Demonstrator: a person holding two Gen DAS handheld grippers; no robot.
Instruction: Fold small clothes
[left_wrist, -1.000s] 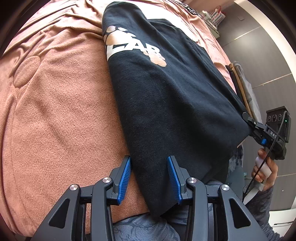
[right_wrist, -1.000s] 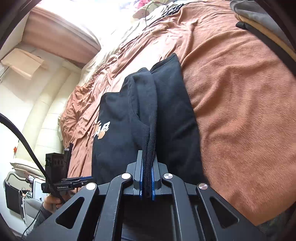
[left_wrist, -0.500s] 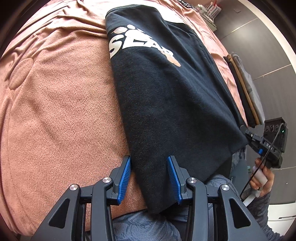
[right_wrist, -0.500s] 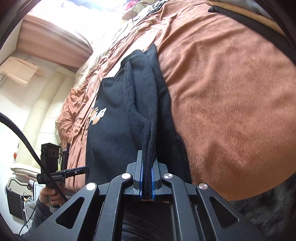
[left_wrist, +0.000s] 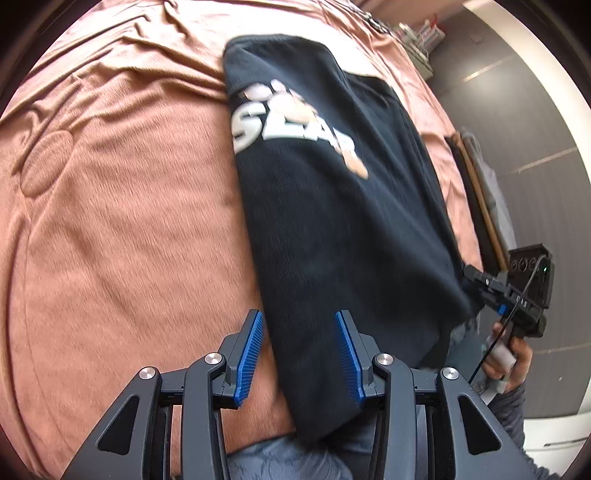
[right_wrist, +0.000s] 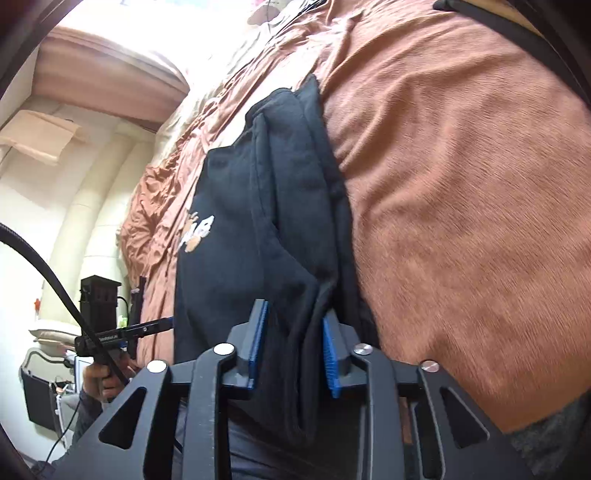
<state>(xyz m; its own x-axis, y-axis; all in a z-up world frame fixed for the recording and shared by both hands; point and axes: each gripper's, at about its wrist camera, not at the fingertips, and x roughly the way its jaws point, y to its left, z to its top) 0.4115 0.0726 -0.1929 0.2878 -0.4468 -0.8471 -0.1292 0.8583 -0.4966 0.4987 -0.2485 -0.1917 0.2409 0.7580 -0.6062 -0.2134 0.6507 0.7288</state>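
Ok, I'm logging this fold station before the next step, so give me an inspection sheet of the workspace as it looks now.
Surface: brown fleece blanket covering a bed, creased towards the far end.
Job's things: black sweatshirt with white lettering, folded lengthwise, near end hanging over the bed edge.
Clutter: stack of folded clothes near the bed's edge.
Grippers: left gripper open, jaws straddling the sweatshirt's edge; right gripper open, bunched hem between the pads.
Cables: black cable beside the left gripper; thin cable at the right gripper.
Surroundings: grey wall panels, cream padded headboard.
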